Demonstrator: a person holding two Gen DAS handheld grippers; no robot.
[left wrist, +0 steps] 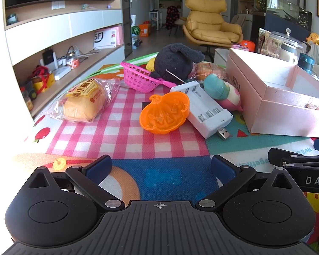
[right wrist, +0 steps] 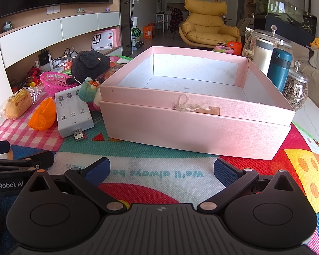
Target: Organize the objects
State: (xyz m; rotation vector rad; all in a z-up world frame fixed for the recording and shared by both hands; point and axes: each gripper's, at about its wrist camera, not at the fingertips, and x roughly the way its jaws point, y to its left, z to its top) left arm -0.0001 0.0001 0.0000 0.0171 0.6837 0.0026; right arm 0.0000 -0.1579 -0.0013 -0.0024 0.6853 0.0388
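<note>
The pink box (right wrist: 193,125) stands open and empty, with a white inside and a small string bow on its front wall; it seems to sit in its own lid. It lies on the right part of the play mat (right wrist: 159,174), directly ahead of the right gripper (right wrist: 161,167).

Just left of the box are the loose things: a white battery charger (left wrist: 202,110) with a USB plug, an orange pumpkin mould (left wrist: 163,112) leaning on it, a teal and pink soft toy (left wrist: 223,93) touching the box, a dark plush toy (left wrist: 176,63), a pink basket (left wrist: 138,78) and a wrapped bread (left wrist: 85,102). Most lie on a pink checked cloth (left wrist: 125,136).

The left gripper (left wrist: 161,167) faces this group. Both pairs of blue fingers are spread wide and hold nothing.

Behind are a yellow armchair (right wrist: 206,27), a TV shelf unit (left wrist: 59,31) and glass jars (right wrist: 265,48) on the right.
</note>
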